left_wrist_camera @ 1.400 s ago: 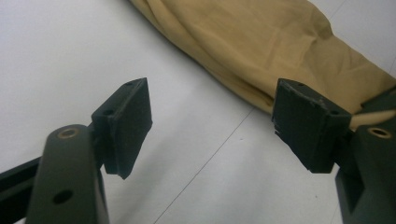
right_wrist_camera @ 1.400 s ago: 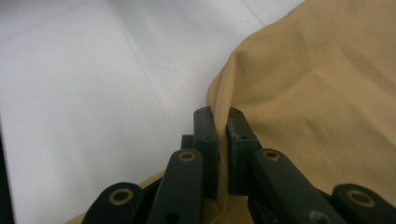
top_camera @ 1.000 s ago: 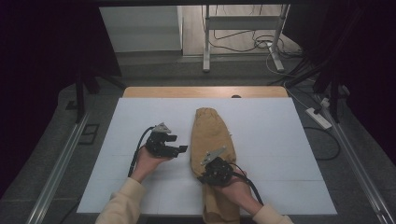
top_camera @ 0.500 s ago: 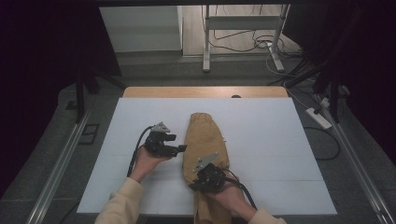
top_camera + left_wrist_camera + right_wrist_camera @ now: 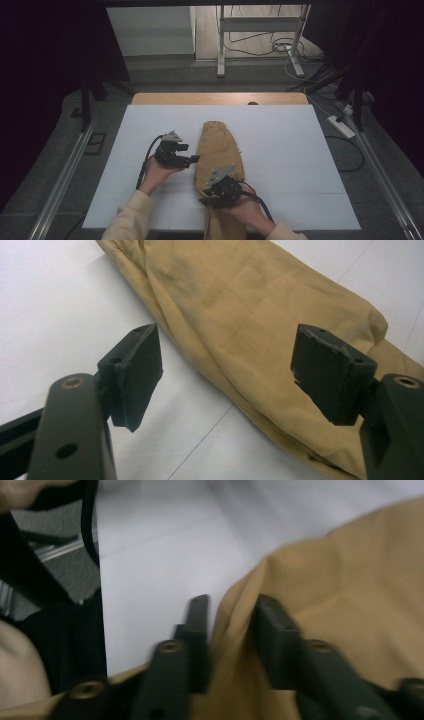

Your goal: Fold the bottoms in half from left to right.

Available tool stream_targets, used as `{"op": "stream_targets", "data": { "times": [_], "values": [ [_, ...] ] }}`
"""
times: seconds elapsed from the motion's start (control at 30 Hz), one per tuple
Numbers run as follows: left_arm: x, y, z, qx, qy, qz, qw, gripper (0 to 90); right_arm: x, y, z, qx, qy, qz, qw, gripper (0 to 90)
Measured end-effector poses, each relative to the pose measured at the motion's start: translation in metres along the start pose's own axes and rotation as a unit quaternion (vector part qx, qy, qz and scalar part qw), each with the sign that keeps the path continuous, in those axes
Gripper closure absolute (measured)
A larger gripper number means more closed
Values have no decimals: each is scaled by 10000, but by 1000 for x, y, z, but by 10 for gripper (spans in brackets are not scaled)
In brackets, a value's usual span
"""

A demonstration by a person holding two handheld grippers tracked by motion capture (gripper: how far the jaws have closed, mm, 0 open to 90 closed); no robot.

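Tan cloth (image 5: 220, 155) lies folded lengthwise mid-table on the white sheet (image 5: 300, 150), near end hanging over the front edge. Right gripper (image 5: 214, 196) sits on its near part, jaws just been opening, a cloth fold between them, not pinched. Left gripper (image 5: 192, 159) just beside its left edge, jaws apart, empty.

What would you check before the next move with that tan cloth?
1. Tan cloth lies on the white table: ok.
2. Left gripper open, nothing between its pads: ok.
3. Left gripper beside the cloth's edge, not touching: ok.
4. Right gripper has just been opening; a fold sits between its jaws: ok.
5. Right pads off the fold: cannot tell, blurred.
6. Cloth's near end hangs over the table edge: not ok.
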State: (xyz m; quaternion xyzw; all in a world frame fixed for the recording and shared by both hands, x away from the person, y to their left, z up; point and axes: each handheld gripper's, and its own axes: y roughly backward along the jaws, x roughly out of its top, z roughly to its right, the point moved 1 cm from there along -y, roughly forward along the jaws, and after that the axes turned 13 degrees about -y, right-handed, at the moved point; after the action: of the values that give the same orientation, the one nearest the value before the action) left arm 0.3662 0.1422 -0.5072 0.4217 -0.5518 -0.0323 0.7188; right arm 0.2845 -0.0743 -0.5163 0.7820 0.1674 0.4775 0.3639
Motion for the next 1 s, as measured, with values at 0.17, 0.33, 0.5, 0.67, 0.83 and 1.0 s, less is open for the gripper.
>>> {"op": "stream_targets", "data": {
  "times": [0.17,0.33,0.5,0.67,0.83,1.0],
  "values": [
    [0,0,-1,6,1,-6,10000,279,6,15,5,-136,-53,470,9988,463],
    [0,0,0,3,-12,-3,10000,279,6,23,18,-309,-194,559,9978,428],
    [0,-1,0,-6,-10,-17,10000,279,3,29,33,-523,-325,589,9964,416],
    [0,-1,0,-1,-36,-28,10000,278,1,35,47,-642,-458,645,9948,408],
    [0,-1,0,-34,-25,-35,10000,278,-2,42,61,-806,-557,686,9928,403],
    [0,-2,1,-56,-46,-32,10000,277,-3,50,75,-870,-693,806,9905,402]
  ]
}}
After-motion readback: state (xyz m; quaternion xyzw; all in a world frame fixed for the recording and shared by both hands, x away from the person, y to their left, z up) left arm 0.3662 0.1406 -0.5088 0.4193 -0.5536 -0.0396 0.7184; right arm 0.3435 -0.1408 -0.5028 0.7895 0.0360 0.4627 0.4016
